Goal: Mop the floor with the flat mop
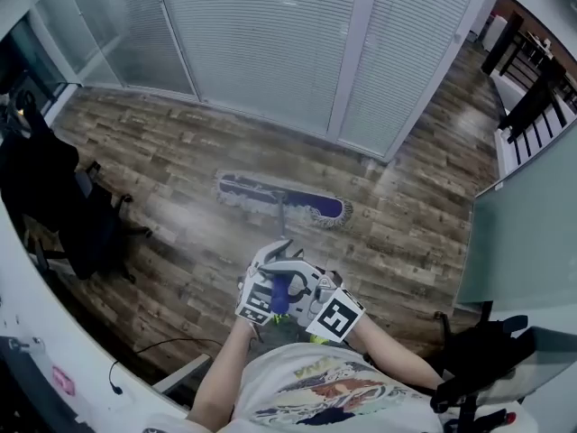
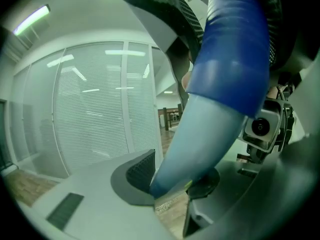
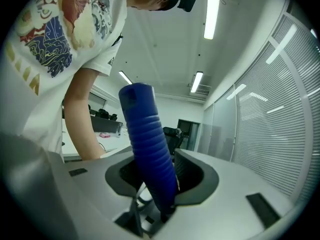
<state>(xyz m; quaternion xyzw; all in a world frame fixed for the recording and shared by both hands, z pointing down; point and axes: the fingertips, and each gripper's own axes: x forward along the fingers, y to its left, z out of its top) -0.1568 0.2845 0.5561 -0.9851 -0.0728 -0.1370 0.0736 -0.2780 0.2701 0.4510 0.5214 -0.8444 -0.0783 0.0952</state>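
L claw (image 2: 172, 183), R claw (image 3: 159, 178) — both tight on mop handle (image 3: 146, 136)

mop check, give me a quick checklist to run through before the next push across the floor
1. Left tongs gripping the mop handle: ok, the handle is pinched between the pads.
2. Right tongs gripping the handle's ribbed blue end: ok.
3. Mop head lying flat on the floor: ok in the head view.
4. Floor between the mop head and the glass wall free of things: ok.
5. Office chair apart from the mop head: ok, it stands off to the left.
6. Mop head wet enough: cannot tell.
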